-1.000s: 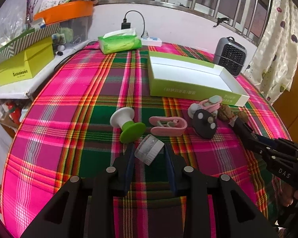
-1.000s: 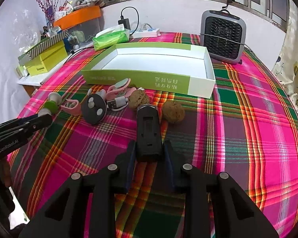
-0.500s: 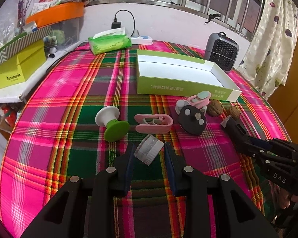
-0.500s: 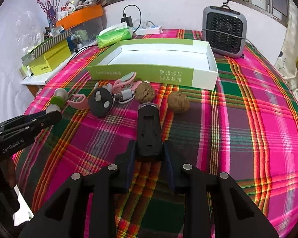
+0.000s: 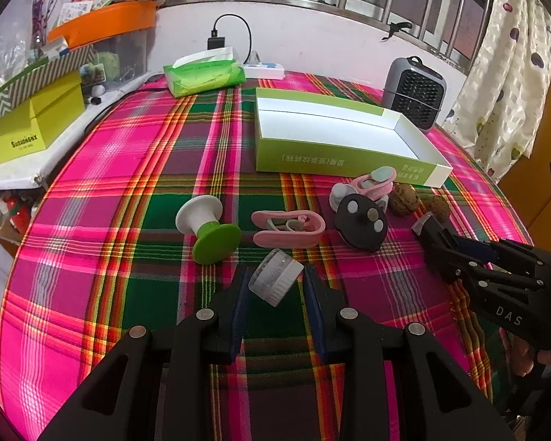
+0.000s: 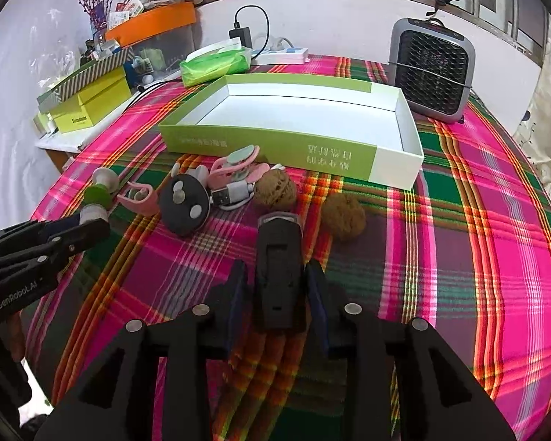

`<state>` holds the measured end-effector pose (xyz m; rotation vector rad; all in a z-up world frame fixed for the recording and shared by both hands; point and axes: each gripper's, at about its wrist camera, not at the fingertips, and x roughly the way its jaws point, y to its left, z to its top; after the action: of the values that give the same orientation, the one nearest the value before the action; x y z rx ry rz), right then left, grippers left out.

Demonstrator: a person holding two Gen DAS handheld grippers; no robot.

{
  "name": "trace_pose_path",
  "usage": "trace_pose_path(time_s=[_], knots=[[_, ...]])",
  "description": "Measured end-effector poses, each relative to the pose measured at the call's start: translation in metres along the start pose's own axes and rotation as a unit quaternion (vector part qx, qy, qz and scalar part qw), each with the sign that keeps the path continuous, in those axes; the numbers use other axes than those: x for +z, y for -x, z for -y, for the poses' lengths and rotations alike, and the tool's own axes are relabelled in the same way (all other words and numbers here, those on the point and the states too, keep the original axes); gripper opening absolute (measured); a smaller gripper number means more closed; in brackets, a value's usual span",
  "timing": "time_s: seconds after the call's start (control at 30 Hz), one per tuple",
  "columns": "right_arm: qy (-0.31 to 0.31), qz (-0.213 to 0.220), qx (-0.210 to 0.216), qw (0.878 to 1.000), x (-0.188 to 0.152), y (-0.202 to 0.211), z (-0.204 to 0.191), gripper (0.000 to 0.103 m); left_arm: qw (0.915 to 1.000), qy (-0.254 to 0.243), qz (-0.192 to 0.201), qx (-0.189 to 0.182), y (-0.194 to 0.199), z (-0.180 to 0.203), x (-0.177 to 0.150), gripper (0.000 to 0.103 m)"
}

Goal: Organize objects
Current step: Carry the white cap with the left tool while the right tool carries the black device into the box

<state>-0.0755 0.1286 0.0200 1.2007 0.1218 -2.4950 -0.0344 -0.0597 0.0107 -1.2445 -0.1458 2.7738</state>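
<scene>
A: In the left wrist view, what do we see?

B: Our left gripper (image 5: 275,286) clamps a small clear cap with a ribbed white edge (image 5: 274,276) between its blue pads, tilted, over the plaid tablecloth (image 5: 128,183). Beyond it lie a white and green spool (image 5: 207,228), a pink clip (image 5: 288,228) and a black disc (image 5: 362,223). The green and white box (image 5: 334,139) stands behind them, open upward.

A: And in the right wrist view?

B: Our right gripper (image 6: 277,286) has a black oblong device (image 6: 279,268) between its pads. The jaws are opening; we see a thin gap on each side, so the pads do not press it. Two walnuts (image 6: 275,188) lie just beyond, near the box's front wall (image 6: 268,147). A grey fan heater (image 6: 433,70) stands behind the box.
</scene>
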Motion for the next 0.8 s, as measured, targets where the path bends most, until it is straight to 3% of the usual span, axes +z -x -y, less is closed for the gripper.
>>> trace_pose_path(time_s=[0.8], knots=[[-0.014, 0.014, 0.004, 1.0, 0.007, 0.011, 0.003, 0.029, 0.9998, -0.018, 0.001, -0.007, -0.001, 0.01, 0.012, 0.028]])
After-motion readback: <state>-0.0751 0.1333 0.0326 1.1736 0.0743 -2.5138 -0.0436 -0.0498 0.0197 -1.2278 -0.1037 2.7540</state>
